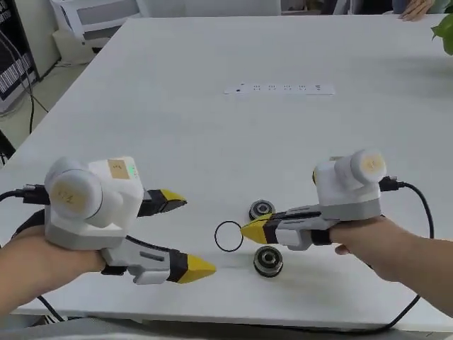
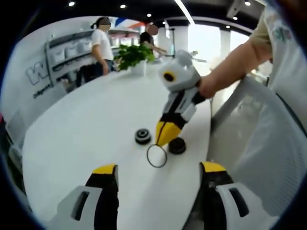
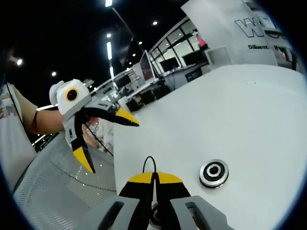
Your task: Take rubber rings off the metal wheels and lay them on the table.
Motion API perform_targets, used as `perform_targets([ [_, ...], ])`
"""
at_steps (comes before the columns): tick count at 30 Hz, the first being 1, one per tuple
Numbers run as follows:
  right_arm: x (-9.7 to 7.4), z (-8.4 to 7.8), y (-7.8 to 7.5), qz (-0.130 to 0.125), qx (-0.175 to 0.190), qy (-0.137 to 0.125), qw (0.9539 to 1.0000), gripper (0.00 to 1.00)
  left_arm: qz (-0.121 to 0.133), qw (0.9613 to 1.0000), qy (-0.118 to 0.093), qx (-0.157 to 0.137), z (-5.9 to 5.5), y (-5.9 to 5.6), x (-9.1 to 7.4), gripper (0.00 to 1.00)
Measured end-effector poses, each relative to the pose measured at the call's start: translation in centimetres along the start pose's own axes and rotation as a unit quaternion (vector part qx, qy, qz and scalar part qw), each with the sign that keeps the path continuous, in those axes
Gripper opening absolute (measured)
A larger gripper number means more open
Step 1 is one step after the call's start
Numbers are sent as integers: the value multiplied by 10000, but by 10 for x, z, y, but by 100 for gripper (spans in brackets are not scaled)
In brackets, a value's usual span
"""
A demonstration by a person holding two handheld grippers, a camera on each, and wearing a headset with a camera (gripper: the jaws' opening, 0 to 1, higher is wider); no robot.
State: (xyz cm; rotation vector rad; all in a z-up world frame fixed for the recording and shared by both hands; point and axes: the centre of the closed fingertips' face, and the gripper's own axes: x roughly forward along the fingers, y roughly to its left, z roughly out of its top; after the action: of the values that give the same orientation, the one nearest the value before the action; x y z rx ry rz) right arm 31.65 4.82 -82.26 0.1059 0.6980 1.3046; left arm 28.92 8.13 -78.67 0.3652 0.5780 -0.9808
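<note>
A thin black rubber ring (image 1: 228, 236) lies low over the white table (image 1: 212, 127). My right gripper (image 1: 248, 229) is shut, and its yellow tips pinch the ring's right edge; the ring's arc (image 3: 148, 164) rises from between the tips (image 3: 153, 178). One metal wheel (image 1: 261, 210) sits just beyond the tips, and a darker wheel (image 1: 268, 261) lies under the gripper's body. My left gripper (image 1: 187, 234) hovers open to the left of the ring with nothing between its jaws. The left gripper view looks across at the ring (image 2: 157, 155), both wheels (image 2: 142, 136) (image 2: 177, 145) and the right gripper (image 2: 164, 136).
A white power strip (image 1: 279, 88) lies mid-table, far behind the work. A potted plant (image 1: 444, 28) stands at the far right corner. The table's near edge (image 1: 212, 319) runs just below both grippers. People stand in the background of the left gripper view.
</note>
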Motion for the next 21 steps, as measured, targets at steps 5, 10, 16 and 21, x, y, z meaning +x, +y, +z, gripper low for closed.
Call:
perform_targets([
  [5, 4, -6, -9, -120, -95, 138, 9998, 0, -27, 10000, 14, -20, -3, -2, 0, 71],
  [10, 6, -10, -15, -220, -187, 266, 9992, 0, -37, 10000, 35, -28, -5, -3, -1, 71],
  [16, 8, -14, -16, -281, -316, 362, 9984, 2, -49, 10000, 80, -19, -7, -1, -1, 71],
  [21, 6, -13, -18, -310, -383, 314, 9983, 6, -68, 9999, 114, -4, -7, 0, 0, 71],
])
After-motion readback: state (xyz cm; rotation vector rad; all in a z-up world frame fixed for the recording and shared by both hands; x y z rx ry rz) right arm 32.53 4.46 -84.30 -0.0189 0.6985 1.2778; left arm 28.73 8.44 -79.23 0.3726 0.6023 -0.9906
